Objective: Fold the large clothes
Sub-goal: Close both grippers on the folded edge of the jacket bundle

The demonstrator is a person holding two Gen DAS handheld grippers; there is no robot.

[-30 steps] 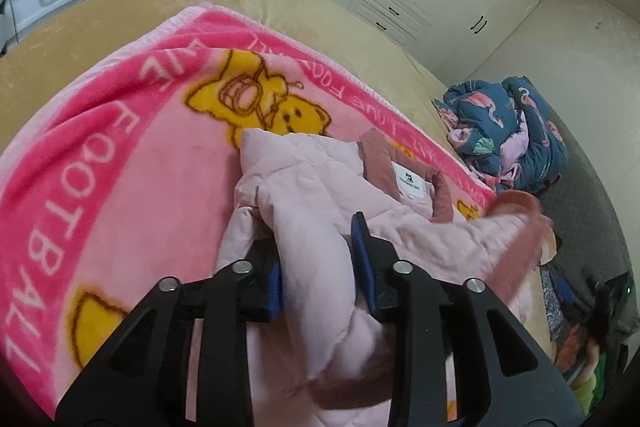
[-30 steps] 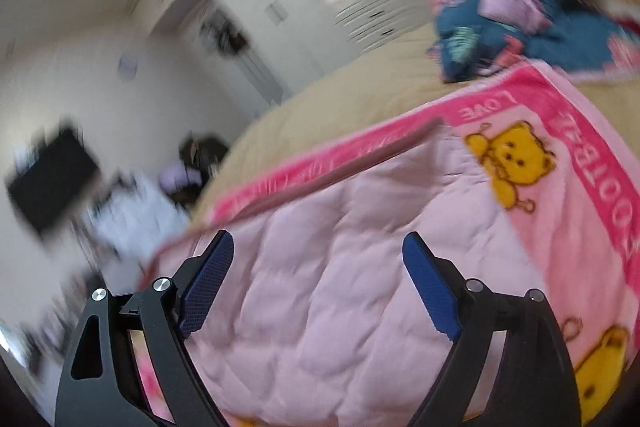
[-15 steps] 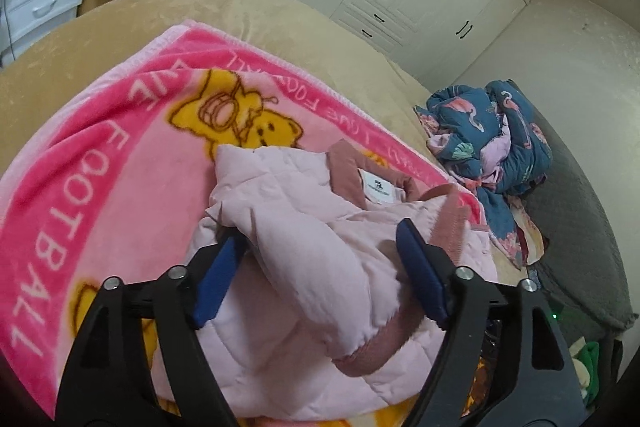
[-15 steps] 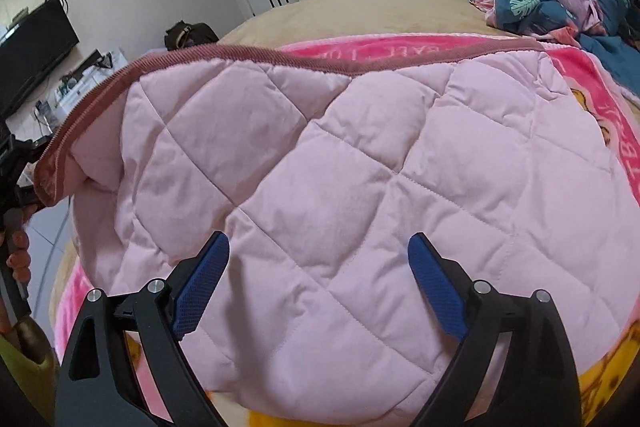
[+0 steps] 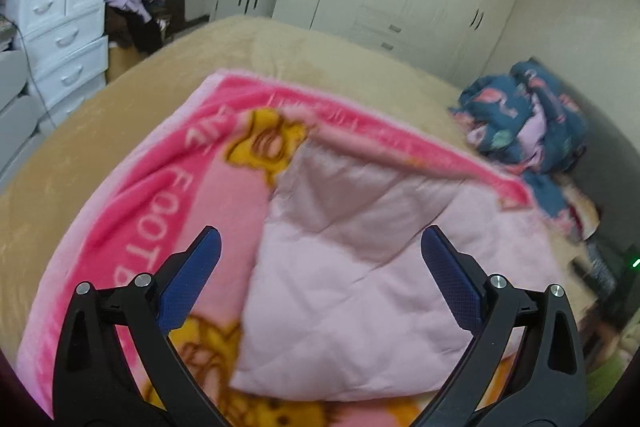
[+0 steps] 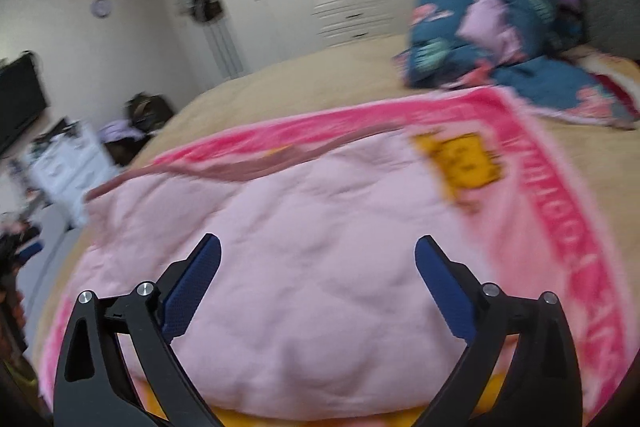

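Lying folded at centre frame on the pink blanket point(image 5: 168, 195), the quilted jacket point(image 5: 360, 267) is being released: left hand-held gripper point(image 5: 320, 259) and right hand-held gripper point(image 6: 318, 263) have just been opening, nothing gripped; folding judged nearly finished.

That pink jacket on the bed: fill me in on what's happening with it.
A person with a gripper in each hand is folding it. The quilted pink jacket lies folded over on a pink football blanket spread on the bed. The left gripper has just been opening, with nothing pinched between its pads. The right gripper has also just been opening and hangs over the jacket with nothing gripped. A heap of blue clothes waits further up the bed.
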